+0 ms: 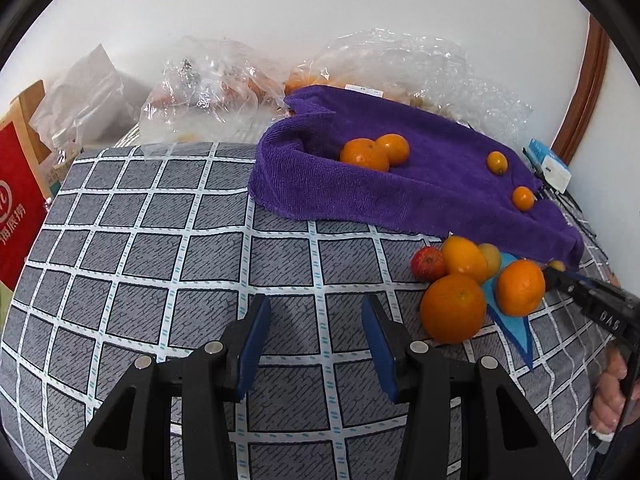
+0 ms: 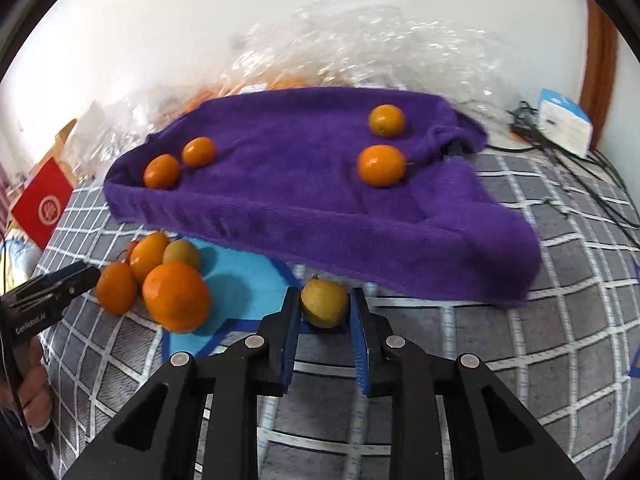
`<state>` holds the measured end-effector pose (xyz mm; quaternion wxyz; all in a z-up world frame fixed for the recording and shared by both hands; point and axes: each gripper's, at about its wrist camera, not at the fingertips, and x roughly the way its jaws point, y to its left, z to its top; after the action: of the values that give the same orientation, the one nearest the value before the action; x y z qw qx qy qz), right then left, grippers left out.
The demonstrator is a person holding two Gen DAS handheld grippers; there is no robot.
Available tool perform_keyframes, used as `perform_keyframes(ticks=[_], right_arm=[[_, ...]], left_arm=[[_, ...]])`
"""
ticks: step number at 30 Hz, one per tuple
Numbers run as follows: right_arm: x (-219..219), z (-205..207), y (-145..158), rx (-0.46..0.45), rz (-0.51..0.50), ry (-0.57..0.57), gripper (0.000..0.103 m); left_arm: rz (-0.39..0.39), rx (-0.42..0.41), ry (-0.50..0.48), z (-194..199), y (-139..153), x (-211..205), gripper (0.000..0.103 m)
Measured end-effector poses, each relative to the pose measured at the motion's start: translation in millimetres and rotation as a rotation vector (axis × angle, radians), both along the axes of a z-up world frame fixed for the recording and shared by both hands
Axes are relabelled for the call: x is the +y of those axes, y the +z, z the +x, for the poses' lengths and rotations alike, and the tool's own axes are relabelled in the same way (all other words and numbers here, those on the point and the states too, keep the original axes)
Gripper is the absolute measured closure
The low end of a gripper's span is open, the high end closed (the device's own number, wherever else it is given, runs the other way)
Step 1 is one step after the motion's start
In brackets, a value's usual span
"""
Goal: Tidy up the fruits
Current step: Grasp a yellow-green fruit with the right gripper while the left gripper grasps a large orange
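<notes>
Soft, even daylight fills both views, leaving only faint shadows under the oranges (image 1: 453, 307). The left wrist view is sharp, while the right wrist view is motion-blurred, smearing the plastic bags (image 2: 360, 44) with glare. Fisheye distortion bends the checked cloth (image 1: 160, 240) at the dark edges.

Table cover (image 1: 140, 248): grey squares with dark hatching, white grid lines carrying pale blue dashes. Towel (image 1: 420, 184): deep purple, plain. Mat (image 2: 240, 276): light blue with darker blue edge. Oranges on towel (image 2: 380, 165) and in the pile (image 1: 453, 307): bright orange. Small fruit (image 2: 323, 303) between right gripper (image 2: 325, 312) pads: yellowish, possibly green-tinged; view blurred. One red fruit (image 1: 428, 263). Gripper bodies black, pads (image 1: 256, 344) blue. Box (image 1: 18, 216): red, white characters. Bags (image 1: 208, 84): clear plastic.
</notes>
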<state>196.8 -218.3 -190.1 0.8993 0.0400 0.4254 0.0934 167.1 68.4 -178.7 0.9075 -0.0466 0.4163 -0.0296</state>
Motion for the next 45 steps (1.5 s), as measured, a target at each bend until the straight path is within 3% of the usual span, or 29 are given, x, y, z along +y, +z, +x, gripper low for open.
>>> perform_keyframes(ticks=[4,9,12,15,25,33,34,37,45], right_arm=[[-12.3,-7.4,6.1,-0.033,-0.065,-0.044,0.079],[-21.0,-10.1,-5.1,-0.005,-0.064,-0.063,0.079],[-22.7,-11.5,-3.6,-0.016,-0.062,-0.073,0.079],[-23.9,-12.5,-4.7,-0.013,-0.057,-0.079,0.079],[-20.9,-9.5,-5.9,-0.009,-0.074,-0.090,0.079],[-24.5,-9.9,-6.3,-0.005,-0.046,-0.100,0.079],[-24.3,-9.6,-6.4,-0.005,-0.049,-0.101,0.079],[-21.9,-10.1,-6.3,-0.011,-0.068,-0.099,0.079],[-25.4,-10.1,-5.5,-0.013,-0.057,-0.106,0.079]], left_arm=[[-0.004,0.006,-0.004,2.1,-1.0,0.5,0.056],[0.003,0.009,-0.014,2.9,-1.6,-1.6,0.050],[-0.034,0.001,-0.027,0.4,-0.1,1.8,0.045],[-0.071,0.004,-0.043,-1.3,1.5,4.0,0.044],[-0.063,-0.020,-0.188,-9.4,23.5,-45.5,0.044],[-0.054,0.032,-0.162,7.6,7.2,-63.1,0.044],[-0.046,0.028,-0.158,7.2,4.5,-63.5,0.045],[-0.042,0.006,-0.156,4.7,2.6,-62.2,0.065],[-0.078,-0.050,-0.126,-6.7,9.4,-52.2,0.066]])
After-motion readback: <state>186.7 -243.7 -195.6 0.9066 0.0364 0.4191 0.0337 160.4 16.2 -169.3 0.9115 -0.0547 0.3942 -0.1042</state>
